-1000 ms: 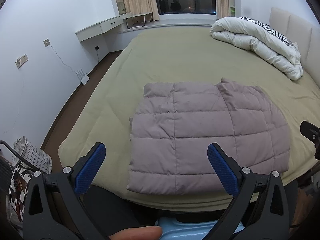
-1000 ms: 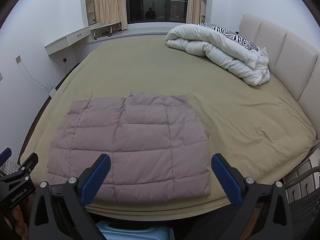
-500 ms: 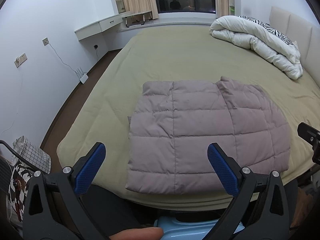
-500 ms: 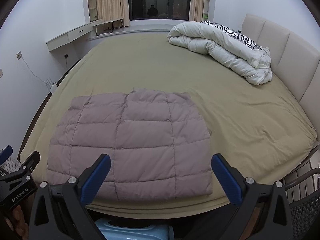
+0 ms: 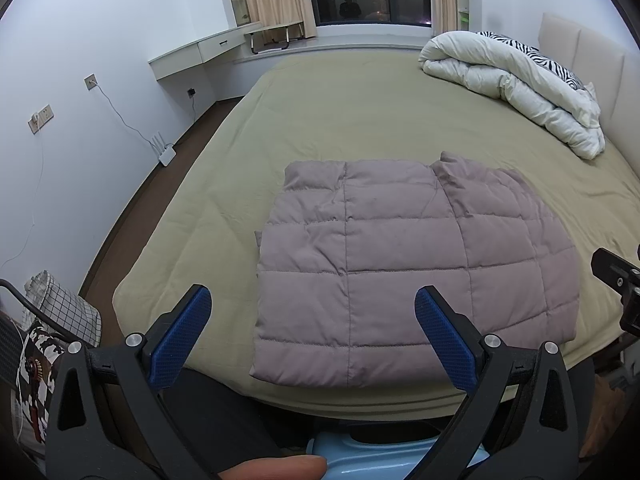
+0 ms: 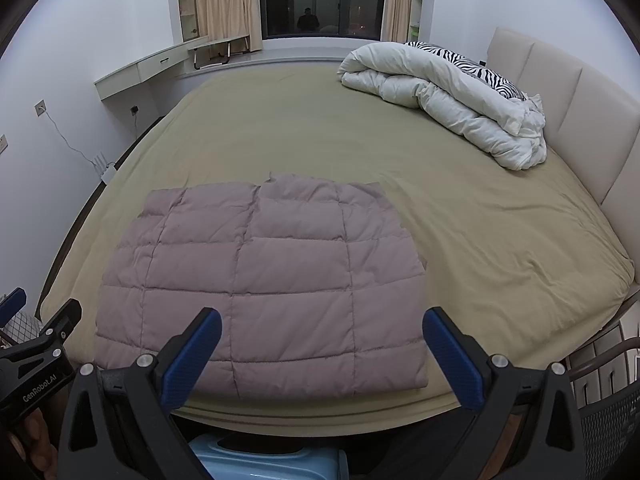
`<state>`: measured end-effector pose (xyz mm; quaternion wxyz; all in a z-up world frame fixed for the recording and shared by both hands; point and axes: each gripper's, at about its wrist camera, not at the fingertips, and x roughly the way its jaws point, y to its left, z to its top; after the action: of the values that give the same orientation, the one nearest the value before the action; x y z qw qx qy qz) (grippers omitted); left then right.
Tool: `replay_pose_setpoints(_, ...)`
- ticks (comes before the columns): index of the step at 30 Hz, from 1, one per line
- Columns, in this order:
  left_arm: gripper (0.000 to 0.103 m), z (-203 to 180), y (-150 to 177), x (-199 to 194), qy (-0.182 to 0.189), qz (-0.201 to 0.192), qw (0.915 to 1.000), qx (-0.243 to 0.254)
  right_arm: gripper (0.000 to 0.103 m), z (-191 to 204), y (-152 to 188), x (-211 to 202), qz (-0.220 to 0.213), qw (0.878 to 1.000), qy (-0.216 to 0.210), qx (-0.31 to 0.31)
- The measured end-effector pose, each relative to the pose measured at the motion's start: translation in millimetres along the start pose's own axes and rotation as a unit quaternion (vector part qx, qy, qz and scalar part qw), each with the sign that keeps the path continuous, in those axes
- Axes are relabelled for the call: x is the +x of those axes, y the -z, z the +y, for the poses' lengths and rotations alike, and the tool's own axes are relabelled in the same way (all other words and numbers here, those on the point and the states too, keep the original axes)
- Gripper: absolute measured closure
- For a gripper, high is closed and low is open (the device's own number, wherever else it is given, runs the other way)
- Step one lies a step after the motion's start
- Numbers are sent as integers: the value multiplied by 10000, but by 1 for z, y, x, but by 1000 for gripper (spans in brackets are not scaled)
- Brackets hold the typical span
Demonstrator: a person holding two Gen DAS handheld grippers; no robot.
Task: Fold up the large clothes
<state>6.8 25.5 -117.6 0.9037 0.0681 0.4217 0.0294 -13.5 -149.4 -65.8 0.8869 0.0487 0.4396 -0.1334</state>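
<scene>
I am holding my left gripper (image 5: pixel 312 322) above the near edge of the bed (image 5: pixel 360 120), its 2 blue pads spread wide and gripping nothing. My right gripper (image 6: pixel 320 344) is hanging the same way, jaws wide apart and empty, also short of the bed's edge. Each gripper is showing at the border of the other's view.

The jacket (image 5: pixel 416 268) is lying folded into a flat, roughly square quilted block on the olive sheet, close to the near edge of the bed and touching neither gripper. In the left view it is sitting ahead and slightly to the right; in the right view the jacket (image 6: pixel 264 292) is sitting ahead and slightly to the left. Its far edge is bumping up a little near the middle.

A white duvet (image 6: pixel 448 100) is lying bundled at the far right of the bed, by the headboard (image 6: pixel 580 112), well apart from the jacket. A pale blue case (image 6: pixel 264 460) is standing below my grippers, against the bed's side. My fingertip (image 5: pixel 276 468) is showing at the bottom of the left view.
</scene>
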Motion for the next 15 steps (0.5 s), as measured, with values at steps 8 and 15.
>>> replay_pose_setpoints(8, 0, -1, 2, 1, 6, 18, 10000, -15, 0, -1, 0, 0, 21, 10000, -11, -6)
replay_pose_setpoints(15, 0, -1, 4, 1, 10, 16, 10000, -21, 0, 0, 0, 0, 15, 10000, 3, -5)
